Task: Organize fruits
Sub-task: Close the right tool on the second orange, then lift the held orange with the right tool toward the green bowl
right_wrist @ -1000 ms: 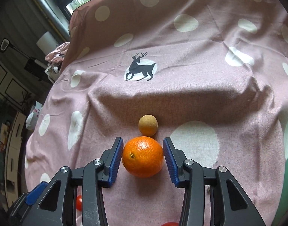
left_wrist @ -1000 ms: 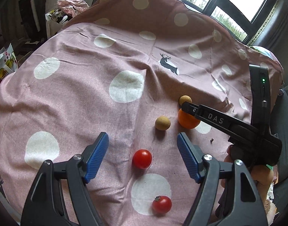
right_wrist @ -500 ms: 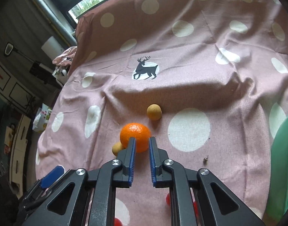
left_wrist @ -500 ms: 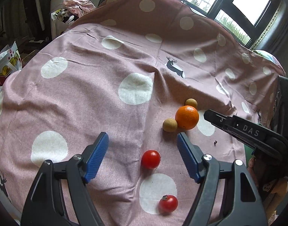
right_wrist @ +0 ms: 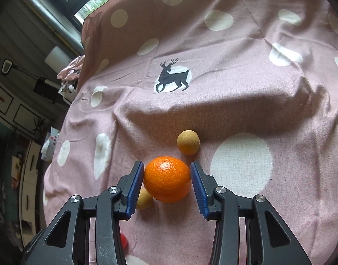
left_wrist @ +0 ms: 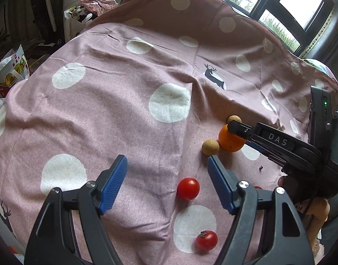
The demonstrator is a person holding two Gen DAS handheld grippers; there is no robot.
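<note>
Two blue ribbed pads of the right claw bracket the round orange, touching or nearly touching its sides, on the pink polka-dot cloth. One tan fruit sits just beyond. The left claw hangs spread wide near a red cherry tomato.

Bare cloth ahead of left claw; tan balls crowd orange
</note>
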